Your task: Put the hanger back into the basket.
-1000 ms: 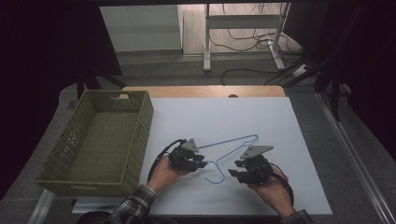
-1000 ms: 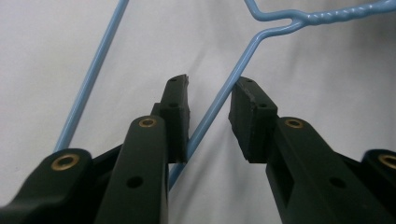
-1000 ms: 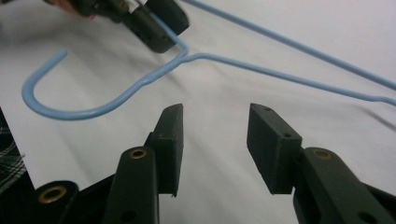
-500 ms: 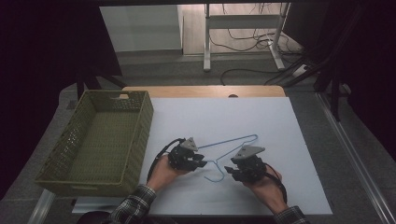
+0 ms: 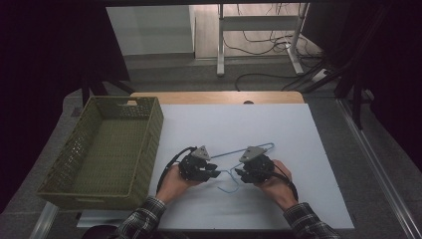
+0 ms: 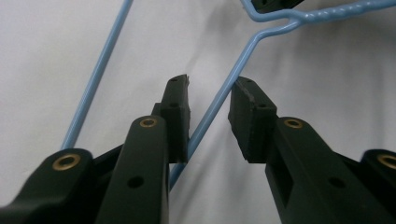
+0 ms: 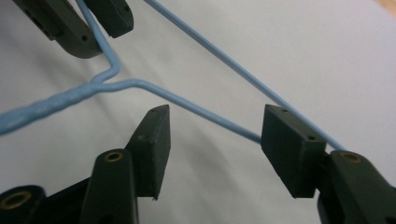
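White cloth covers the table [image 5: 298, 129]; a blue wire hanger [image 6: 219, 100] lies flat on it, unlifted. Left gripper [image 6: 210, 102] loosely straddles one wire, right gripper [image 7: 212, 123] has just been opening around another.

You see a light-blue wire hanger [image 5: 234, 172], an olive-green woven basket [image 5: 107, 149], a white table cover [image 5: 278, 129], and plaid sleeves [image 5: 144, 219].

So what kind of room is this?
Probably a lab or workshop set up for recording: a white-covered table with a blue wire hanger and a green basket, cables trailing on the floor behind it.
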Action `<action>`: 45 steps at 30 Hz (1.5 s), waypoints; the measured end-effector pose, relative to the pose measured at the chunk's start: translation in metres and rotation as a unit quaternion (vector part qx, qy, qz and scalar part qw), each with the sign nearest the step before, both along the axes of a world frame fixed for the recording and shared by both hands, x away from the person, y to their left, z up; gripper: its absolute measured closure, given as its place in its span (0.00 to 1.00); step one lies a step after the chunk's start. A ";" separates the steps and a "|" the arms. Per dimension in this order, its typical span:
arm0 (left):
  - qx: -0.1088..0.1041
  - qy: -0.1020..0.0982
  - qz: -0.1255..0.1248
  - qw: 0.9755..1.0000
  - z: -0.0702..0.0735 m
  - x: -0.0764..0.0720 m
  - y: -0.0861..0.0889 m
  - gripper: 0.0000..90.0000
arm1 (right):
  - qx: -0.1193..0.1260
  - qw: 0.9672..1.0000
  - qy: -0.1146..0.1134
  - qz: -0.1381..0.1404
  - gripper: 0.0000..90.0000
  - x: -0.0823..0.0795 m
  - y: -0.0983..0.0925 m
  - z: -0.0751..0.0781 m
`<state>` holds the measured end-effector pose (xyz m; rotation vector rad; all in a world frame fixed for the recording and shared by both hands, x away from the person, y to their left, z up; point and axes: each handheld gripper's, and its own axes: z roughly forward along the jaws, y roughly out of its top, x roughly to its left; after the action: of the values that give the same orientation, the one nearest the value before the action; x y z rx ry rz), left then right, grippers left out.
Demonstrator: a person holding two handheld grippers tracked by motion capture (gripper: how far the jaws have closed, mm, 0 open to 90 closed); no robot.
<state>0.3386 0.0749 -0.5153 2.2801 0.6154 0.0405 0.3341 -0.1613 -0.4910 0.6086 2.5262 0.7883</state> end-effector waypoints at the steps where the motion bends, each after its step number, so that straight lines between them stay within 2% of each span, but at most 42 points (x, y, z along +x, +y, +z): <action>1: -0.002 0.001 0.001 1.000 0.000 0.000 0.000 0.76 | -0.004 1.000 -0.006 0.004 0.46 0.001 0.002 -0.001; 4: -0.004 0.001 -0.001 1.000 0.002 0.001 0.001 0.76 | -0.020 1.000 -0.016 0.018 0.47 0.003 0.008 -0.003; 10: -0.011 0.000 0.001 1.000 0.003 0.001 0.002 0.76 | -0.041 0.998 -0.035 0.037 0.61 0.004 0.014 -0.004; 12: -0.015 -0.007 0.007 1.000 0.005 0.000 0.003 0.71 | -0.047 0.997 -0.047 0.039 0.66 0.003 0.014 -0.002; 16: -0.011 -0.042 0.035 0.998 0.015 -0.002 0.006 0.50 | -0.045 0.995 -0.070 0.050 0.75 0.002 0.013 0.007; 17: -0.011 -0.055 0.043 0.998 0.018 -0.003 0.007 0.42 | -0.047 0.995 -0.074 0.052 0.78 0.002 0.013 0.010; 19: -0.007 -0.098 0.065 0.993 0.026 -0.006 0.010 0.29 | -0.056 0.993 -0.090 0.059 0.83 0.002 0.012 0.015; 20: -0.012 -0.110 0.073 0.991 0.030 -0.007 0.012 0.26 | -0.060 0.991 -0.099 0.064 0.85 0.003 0.012 0.017; 22: -0.030 -0.139 0.098 0.985 0.040 -0.011 0.016 0.21 | -0.069 0.989 -0.114 0.070 0.91 0.003 0.013 0.023; 24: -0.047 -0.146 0.108 0.982 0.048 -0.013 0.021 0.19 | -0.079 0.986 -0.125 0.077 0.96 0.004 0.012 0.028; 25: -0.051 -0.148 0.108 0.982 0.050 -0.013 0.023 0.18 | -0.058 0.990 -0.109 0.073 0.97 0.005 0.010 0.033; 26: -0.058 -0.147 0.109 0.981 0.054 -0.013 0.026 0.18 | -0.045 0.992 -0.092 0.077 0.97 0.007 0.008 0.036; 27: -0.061 -0.149 0.112 0.981 0.056 -0.013 0.028 0.18 | -0.051 0.992 -0.087 0.073 0.97 0.008 0.008 0.039; 29: -0.065 -0.143 0.113 0.981 0.058 -0.013 0.031 0.17 | -0.046 0.994 -0.074 0.066 0.97 0.008 0.006 0.043; 31: -0.066 -0.138 0.114 0.982 0.059 -0.012 0.034 0.17 | -0.033 0.996 -0.050 0.065 0.97 0.010 0.003 0.047; 33: -0.068 -0.127 0.112 0.983 0.058 -0.011 0.036 0.18 | -0.025 0.997 -0.043 0.062 0.97 0.010 0.000 0.050; 37: -0.064 -0.114 0.106 0.986 0.060 -0.011 0.036 0.19 | -0.011 0.997 -0.039 0.060 0.97 0.006 -0.002 0.057; 40: -0.061 -0.101 0.096 0.988 0.064 -0.011 0.037 0.20 | 0.005 0.998 -0.032 0.061 0.97 0.003 -0.004 0.063; 45: -0.042 -0.096 0.065 0.992 0.072 -0.015 0.036 0.17 | 0.026 0.997 -0.013 0.070 0.97 -0.003 -0.009 0.073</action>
<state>0.3241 0.1111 -0.4431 2.1202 0.6506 0.2894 0.3313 -0.1699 -0.4183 0.4375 2.5536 0.9075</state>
